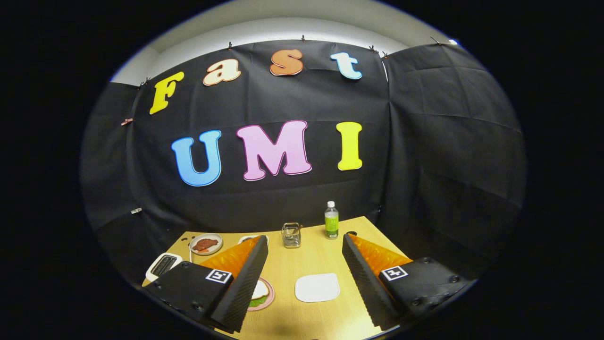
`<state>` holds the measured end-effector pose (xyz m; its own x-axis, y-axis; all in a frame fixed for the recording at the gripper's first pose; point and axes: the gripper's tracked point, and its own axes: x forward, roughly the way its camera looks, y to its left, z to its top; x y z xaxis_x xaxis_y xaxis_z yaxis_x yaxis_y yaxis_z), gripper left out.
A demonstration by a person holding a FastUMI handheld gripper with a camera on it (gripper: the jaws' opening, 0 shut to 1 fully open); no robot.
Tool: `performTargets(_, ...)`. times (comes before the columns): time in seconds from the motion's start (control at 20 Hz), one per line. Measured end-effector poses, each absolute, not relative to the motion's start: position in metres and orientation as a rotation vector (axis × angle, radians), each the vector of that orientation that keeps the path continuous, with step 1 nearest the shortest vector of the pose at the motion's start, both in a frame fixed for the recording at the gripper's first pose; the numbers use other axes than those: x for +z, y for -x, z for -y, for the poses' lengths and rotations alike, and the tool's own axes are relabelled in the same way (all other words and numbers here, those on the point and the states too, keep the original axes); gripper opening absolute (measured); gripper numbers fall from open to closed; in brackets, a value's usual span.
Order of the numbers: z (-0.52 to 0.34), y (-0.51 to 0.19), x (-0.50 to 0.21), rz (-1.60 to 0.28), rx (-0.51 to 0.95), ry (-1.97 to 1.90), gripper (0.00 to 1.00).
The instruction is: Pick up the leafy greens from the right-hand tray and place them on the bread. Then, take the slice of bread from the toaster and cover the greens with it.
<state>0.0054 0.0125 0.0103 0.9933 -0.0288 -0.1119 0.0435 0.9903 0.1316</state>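
Note:
My gripper (305, 238) is held high over the wooden table (311, 257), open, with nothing between its fingers. A pink plate (269, 293) lies beside the left finger (245, 278), which half covers it. On the plate a pale slice of bread (260, 290) rests with leafy greens (256, 302) showing at its near edge. A flat white tray (317, 287) lies between the fingers, bare on top. The white toaster (163, 265) stands at the table's left edge beyond the left finger; its slots look dark.
At the back left sits a plate with reddish meat (205, 244), and another plate (248, 238) peeks out behind the left fingertip. A small metal-and-glass holder (291, 234) and a green bottle (331, 220) stand near the far edge. Black cloth walls close the booth.

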Motion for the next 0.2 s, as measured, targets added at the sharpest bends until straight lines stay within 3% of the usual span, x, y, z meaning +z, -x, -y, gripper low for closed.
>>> performTargets(0.2,-0.0169,-0.0182,0.0009,-0.135,0.056,-0.098,0.98)
